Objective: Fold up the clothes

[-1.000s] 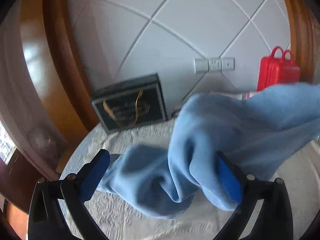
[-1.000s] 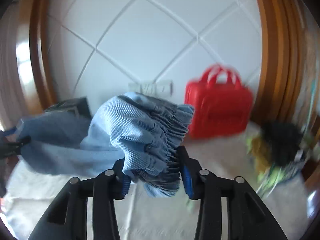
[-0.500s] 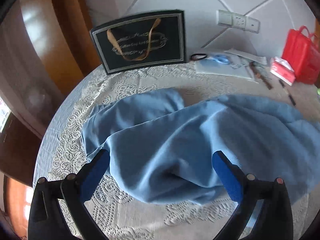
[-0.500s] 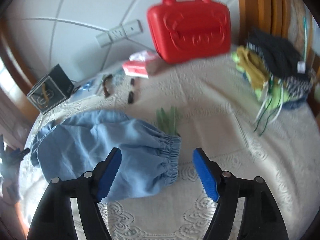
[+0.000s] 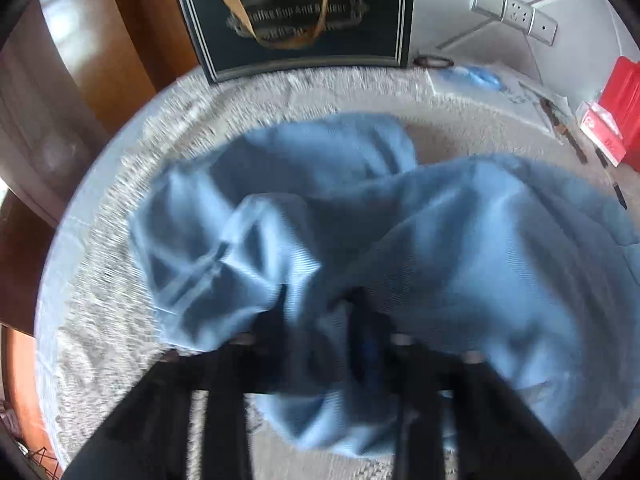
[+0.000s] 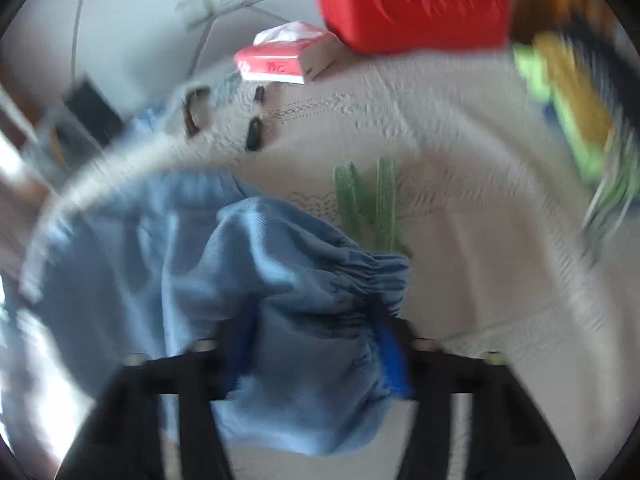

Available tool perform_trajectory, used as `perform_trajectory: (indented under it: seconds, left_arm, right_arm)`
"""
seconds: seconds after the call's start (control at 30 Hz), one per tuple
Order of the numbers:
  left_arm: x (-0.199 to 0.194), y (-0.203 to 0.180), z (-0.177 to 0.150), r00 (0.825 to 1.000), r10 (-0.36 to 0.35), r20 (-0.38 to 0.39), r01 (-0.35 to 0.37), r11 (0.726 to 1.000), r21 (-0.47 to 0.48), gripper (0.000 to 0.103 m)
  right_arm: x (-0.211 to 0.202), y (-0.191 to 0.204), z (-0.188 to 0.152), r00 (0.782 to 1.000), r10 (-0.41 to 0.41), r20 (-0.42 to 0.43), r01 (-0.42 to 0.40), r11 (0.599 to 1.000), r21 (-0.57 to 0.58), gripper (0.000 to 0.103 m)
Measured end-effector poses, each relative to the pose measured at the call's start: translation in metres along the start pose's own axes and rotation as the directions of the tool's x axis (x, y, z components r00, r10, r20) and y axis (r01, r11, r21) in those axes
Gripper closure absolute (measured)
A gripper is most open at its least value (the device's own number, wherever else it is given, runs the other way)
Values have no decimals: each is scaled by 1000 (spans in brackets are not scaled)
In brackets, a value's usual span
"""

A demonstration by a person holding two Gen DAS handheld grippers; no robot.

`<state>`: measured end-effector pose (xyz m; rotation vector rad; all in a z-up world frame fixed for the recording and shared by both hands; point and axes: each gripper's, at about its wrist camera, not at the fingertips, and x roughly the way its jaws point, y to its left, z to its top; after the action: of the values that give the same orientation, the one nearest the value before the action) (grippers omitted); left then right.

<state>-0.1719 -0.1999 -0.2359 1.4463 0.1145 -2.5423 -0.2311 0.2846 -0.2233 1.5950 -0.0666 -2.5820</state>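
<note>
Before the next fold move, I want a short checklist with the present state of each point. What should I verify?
1. Left tool shut on the blue garment: ok, cloth is bunched between its fingers.
2. Right tool shut on the garment's elastic end: ok.
3. Garment flat on the tablecloth: not ok, it is creased and bunched.
4. Green item free of the garment: cannot tell, its lower end goes behind the cloth.
5. Tissue pack and red case apart from the garment: ok.
6. Depth of both grips: cannot tell, the pictures are blurred.
</note>
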Motion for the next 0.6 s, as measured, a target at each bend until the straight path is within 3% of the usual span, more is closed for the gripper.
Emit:
perform_trajectory:
  seconds: [0.07,0.1,0.13,0.2,0.27,0.37,0.43,0.5,0.57,0.6]
  left_arm:
    - [-22,5,-4,998,1,59,-1,1000,-7,83]
    - [-34,16,-14,996,-38,75,40,999,-24,83]
    - [-46,27,-25,993,-74,90,78,996,-38,83]
    - [-55,43,-53,993,-83,87,86,996,-38,83]
    - [-64,59,-80,992,-91,83,94,995,-38,83]
    - [-64,79,-117,997,-55,58,58,997,-50,83]
    - [-55,88,-133,998,-57,34,60,995,-82,83]
    - [-49,93,-143,995,-98,26,101,986,-131,74]
    - [-47,94,-149,991,-120,59,128,978,-163,43]
    - [-47,92,-150,990,-121,78,133,976,-174,34]
  right_arm:
    - [-19,4,-2,998,-7,67,9,1000,-21,79]
    - [-34,1,-6,994,19,111,-17,1000,-16,85]
    - [-49,-6,-13,988,56,146,-56,998,-3,102]
    - [-77,-23,-36,974,122,192,-126,992,9,101]
    - [-88,-41,-67,967,178,182,-182,983,9,101]
    - [-89,-54,-107,965,201,170,-207,978,18,101]
    - [-89,-53,-122,970,164,182,-168,986,5,100]
    - [-92,-49,-128,967,147,210,-154,988,18,94]
    - [-98,-44,-130,958,117,261,-131,991,39,76]
    - [-103,-41,-131,951,99,292,-116,992,42,71]
